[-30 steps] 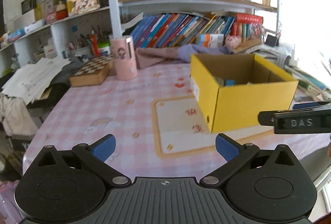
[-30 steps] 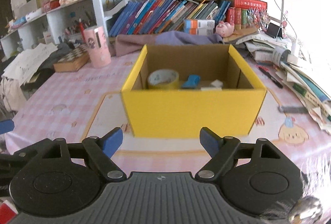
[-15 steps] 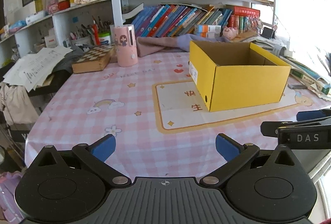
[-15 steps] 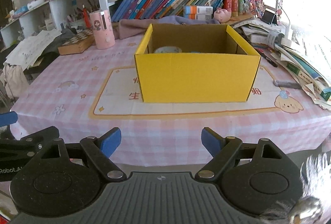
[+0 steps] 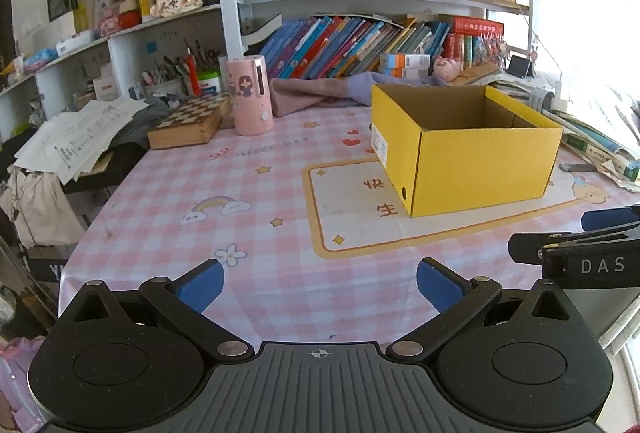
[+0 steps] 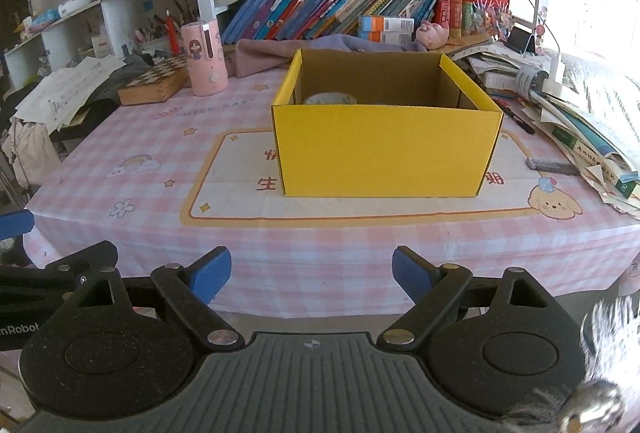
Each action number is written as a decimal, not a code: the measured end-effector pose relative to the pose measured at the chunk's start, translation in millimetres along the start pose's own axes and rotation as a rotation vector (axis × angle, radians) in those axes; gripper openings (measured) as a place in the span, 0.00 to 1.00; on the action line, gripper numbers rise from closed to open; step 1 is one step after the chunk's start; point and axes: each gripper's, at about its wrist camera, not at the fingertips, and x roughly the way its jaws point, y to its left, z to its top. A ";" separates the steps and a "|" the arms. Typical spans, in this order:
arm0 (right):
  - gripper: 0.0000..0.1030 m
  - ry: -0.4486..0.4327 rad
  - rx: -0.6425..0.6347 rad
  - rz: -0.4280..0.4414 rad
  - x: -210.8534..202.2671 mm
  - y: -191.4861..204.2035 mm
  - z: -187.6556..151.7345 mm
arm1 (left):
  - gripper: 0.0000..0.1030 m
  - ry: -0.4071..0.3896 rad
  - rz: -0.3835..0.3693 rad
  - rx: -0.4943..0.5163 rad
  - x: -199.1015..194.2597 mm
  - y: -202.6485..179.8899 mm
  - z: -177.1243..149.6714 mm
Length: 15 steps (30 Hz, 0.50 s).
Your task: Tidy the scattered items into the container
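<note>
A yellow cardboard box (image 6: pixel 386 149) stands open on the pink checked tablecloth (image 6: pixel 120 137); it also shows in the left wrist view (image 5: pixel 480 163). A roll of tape (image 6: pixel 329 99) peeks over its rim inside. My left gripper (image 5: pixel 319 283) is open and empty above the table's near edge, left of the box. My right gripper (image 6: pixel 311 275) is open and empty, off the front edge, facing the box. The right gripper's side shows in the left wrist view (image 5: pixel 580 259).
A pink cup (image 6: pixel 203 59), a chessboard box (image 6: pixel 154 81) and a purple cloth (image 6: pixel 272 49) lie at the back. Books and papers (image 6: pixel 580 121) pile at the right, with a pen (image 6: pixel 518 121) and a small dark bar (image 6: pixel 552 165). Shelves stand behind.
Both grippers have pulled back and lowered away from the box toward the table's front edge. Both stay open and empty.
</note>
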 end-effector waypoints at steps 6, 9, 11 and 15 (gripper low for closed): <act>0.89 -0.005 -0.003 -0.006 -3.8 0.9 -1.6 | 1.00 -0.002 -0.009 0.001 -3.0 -1.4 -0.6; 0.90 -0.001 -0.004 -0.002 -4.4 1.6 -2.9 | 1.00 0.010 -0.014 -0.004 -3.2 -1.8 -2.2; 0.91 0.005 -0.006 0.001 -4.1 2.2 -4.1 | 1.00 0.021 -0.019 -0.004 -2.9 -2.3 -3.4; 0.91 0.015 -0.013 0.008 -3.4 4.5 -5.9 | 1.00 0.033 -0.011 0.000 -2.2 -1.9 -4.2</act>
